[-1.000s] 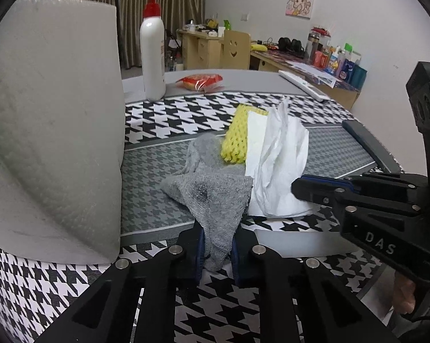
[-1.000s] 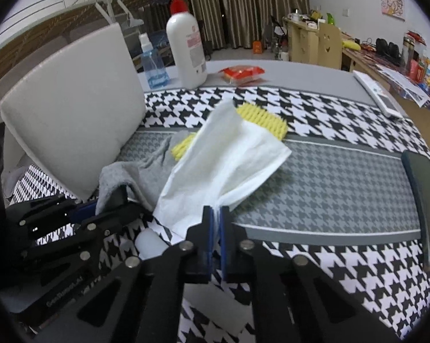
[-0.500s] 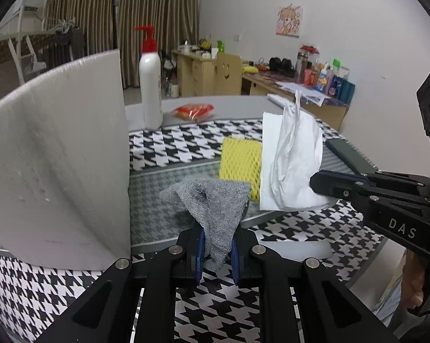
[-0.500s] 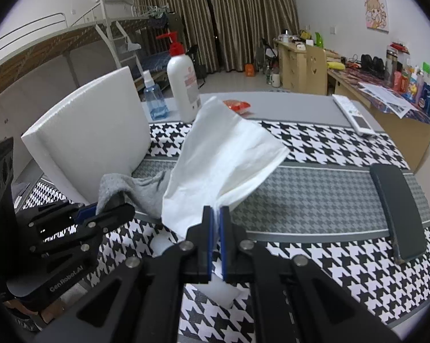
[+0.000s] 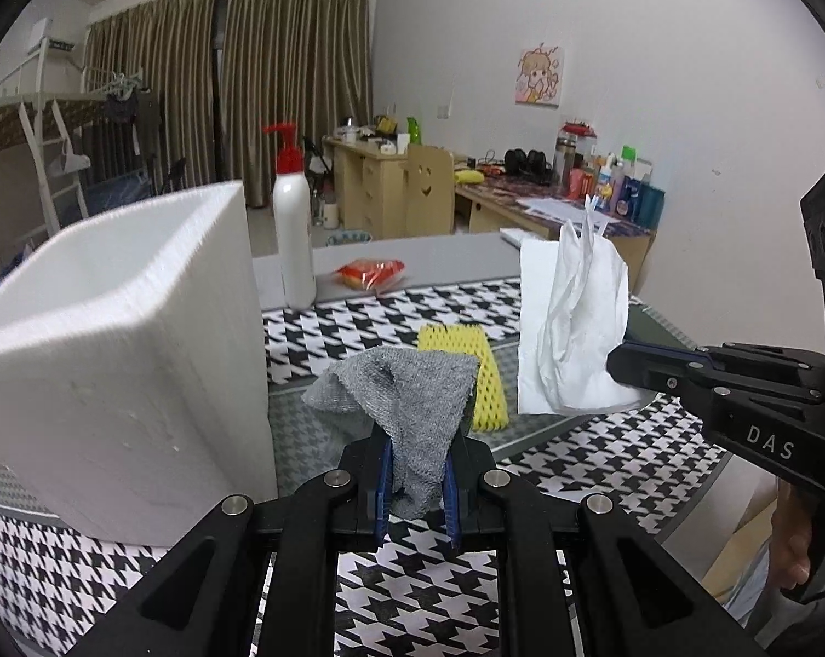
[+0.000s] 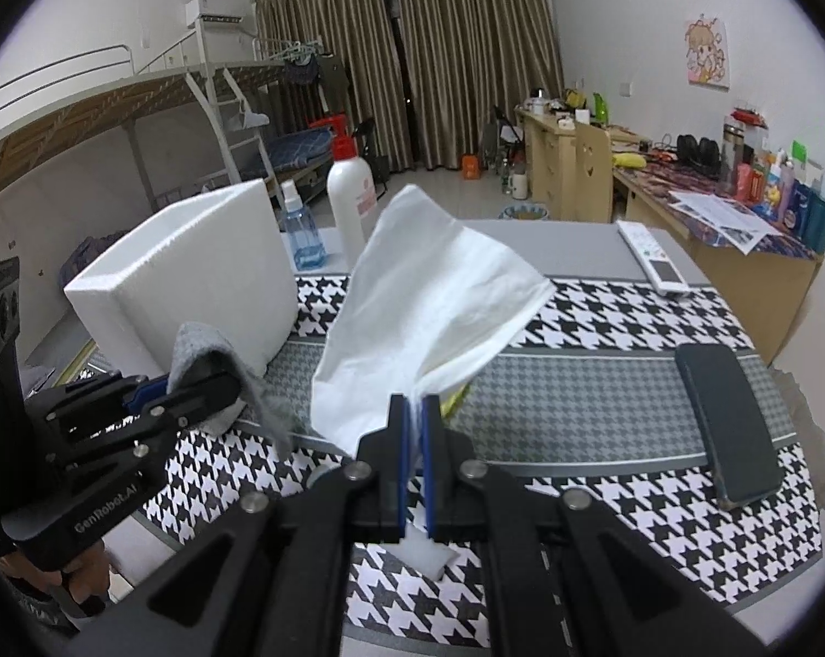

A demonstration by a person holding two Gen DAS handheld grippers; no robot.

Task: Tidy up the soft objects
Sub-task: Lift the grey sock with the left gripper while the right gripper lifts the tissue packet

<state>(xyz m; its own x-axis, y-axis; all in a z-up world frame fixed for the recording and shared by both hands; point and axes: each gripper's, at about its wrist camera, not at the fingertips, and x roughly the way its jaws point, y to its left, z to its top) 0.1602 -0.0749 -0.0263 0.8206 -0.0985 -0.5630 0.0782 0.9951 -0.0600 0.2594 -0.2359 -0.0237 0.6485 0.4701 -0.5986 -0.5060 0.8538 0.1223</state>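
Cloth [image 5: 407,405] above houndstooth tablecloth [image 5: 357,323]

My left gripper [image 5: 417,484] had its jaws clamped on a grey cloth [image 5: 412,399], held up off the tabletop. My right gripper [image 6: 417,465] stood just beside it on the right, jaws pressed nearly together on a white tissue [image 6: 429,306]. Both pointed forward and level, with my right hand [image 5: 790,547] wrapped around its handle.
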